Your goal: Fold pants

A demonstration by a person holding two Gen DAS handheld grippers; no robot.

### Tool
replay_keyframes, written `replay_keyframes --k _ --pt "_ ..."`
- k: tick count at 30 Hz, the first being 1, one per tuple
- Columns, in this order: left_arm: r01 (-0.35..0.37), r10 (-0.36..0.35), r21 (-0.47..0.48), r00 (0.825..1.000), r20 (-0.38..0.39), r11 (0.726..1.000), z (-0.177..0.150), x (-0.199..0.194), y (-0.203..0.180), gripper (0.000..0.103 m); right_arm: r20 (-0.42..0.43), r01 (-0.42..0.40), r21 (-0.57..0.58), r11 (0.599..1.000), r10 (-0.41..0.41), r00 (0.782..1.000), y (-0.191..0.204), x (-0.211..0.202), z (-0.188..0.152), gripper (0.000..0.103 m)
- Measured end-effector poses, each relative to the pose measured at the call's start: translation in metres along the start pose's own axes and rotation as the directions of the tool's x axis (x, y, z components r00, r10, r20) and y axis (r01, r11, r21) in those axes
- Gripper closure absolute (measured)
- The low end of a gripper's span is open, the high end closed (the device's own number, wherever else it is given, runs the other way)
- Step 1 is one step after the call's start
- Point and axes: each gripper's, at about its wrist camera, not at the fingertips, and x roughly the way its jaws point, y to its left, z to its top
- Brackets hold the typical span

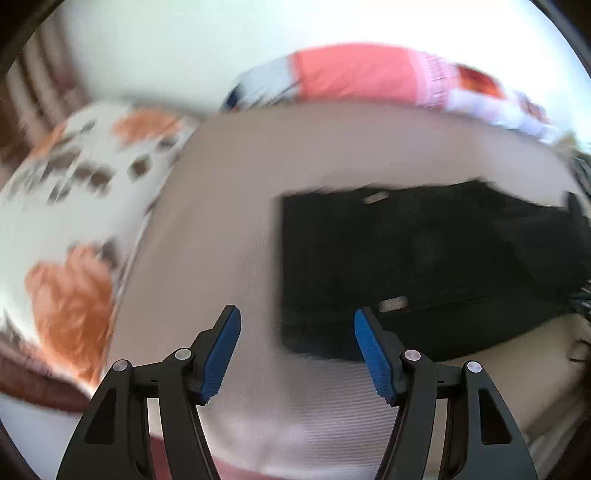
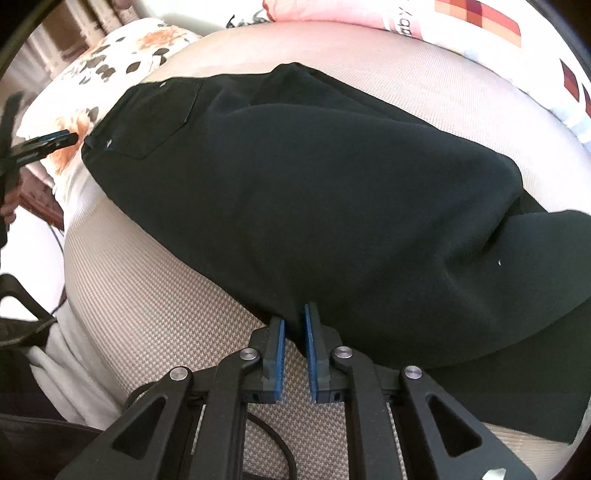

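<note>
Right claw (image 2: 294,314) pinches the black pants' (image 2: 314,192) edge; left claw (image 1: 297,319) gapes empty.

Pants (image 2: 314,192): lie flat across the middle of the bed (image 2: 147,314), waistband toward its left edge.
Patterned pillow (image 2: 110,66): at the bed's far-left corner, just beyond the waistband.
Second pillow (image 2: 461,22): along the bed's far edge, probably touching it; the view blurs there.
Left gripper (image 2: 74,138): just off the waistband.
Right gripper (image 2: 294,314): at the pants' near edge.
</note>
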Motion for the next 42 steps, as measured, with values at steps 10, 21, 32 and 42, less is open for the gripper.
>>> replay_keyframes --k 10,21,32,42 --pt "0.340 -0.363 0.402 0.931 -0.019 0.850 0.020 0.008 -0.182 0.038 0.043 -0.069 0.106 0.992 0.065 0.997 -0.021 -0.013 0.004 0.090" --pt "0.428 -0.426 0.560 0.893 -0.143 0.710 0.002 0.052 -0.291 0.054 0.072 -0.108 0.133 0.985 0.099 0.992 -0.023 -0.020 0.007 0.090" --pt "0.454 -0.438 0.462 0.886 -0.150 0.761 0.014 0.065 -0.291 0.097 0.257 -0.229 0.341 0.912 0.144 0.956 -0.101 -0.073 -0.020 0.066" --pt "0.487 -0.460 0.344 0.873 -0.162 0.803 0.023 0.071 -0.281 0.096 0.408 -0.345 0.758 0.553 0.009 0.913 -0.268 -0.073 -0.088 0.066"
